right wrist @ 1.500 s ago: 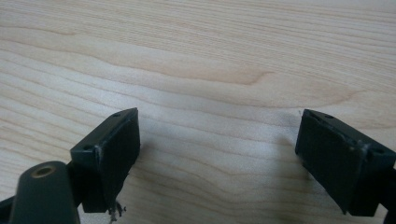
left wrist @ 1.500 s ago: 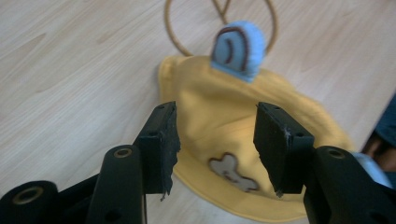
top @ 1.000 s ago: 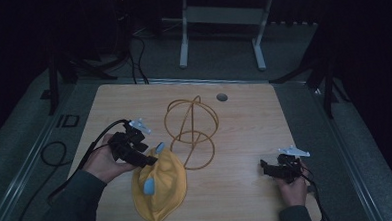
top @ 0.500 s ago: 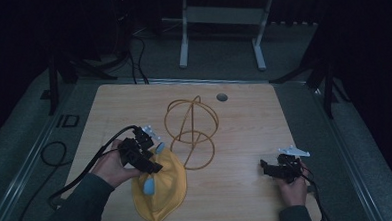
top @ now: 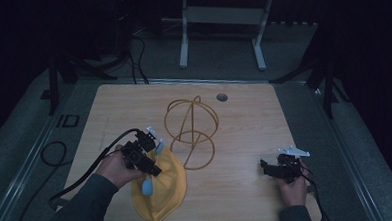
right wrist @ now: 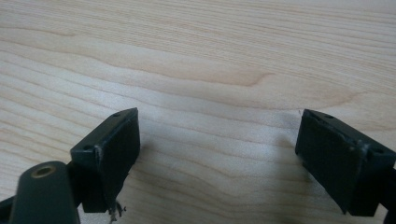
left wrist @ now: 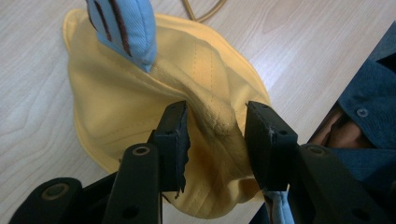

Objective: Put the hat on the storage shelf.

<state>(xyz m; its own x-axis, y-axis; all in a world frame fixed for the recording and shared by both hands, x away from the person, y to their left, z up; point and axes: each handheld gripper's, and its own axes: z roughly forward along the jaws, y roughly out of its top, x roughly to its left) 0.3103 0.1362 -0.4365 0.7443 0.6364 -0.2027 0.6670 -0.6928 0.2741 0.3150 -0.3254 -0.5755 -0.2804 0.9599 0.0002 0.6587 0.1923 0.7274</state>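
My left gripper (left wrist: 212, 135) has its jaws set on either side of a raised fold of the yellow cloth hat (left wrist: 140, 102), pinching the fabric between them. The hat lies on the counter (top: 235, 139) near its front left edge, just beside a yellow wire frame (top: 191, 130) (a light-blue patch (left wrist: 123, 28) with dark stripes sits on the hat). My right gripper (right wrist: 217, 154) hovers with jaws spread wide over bare wood at the front right, well apart from the hat.
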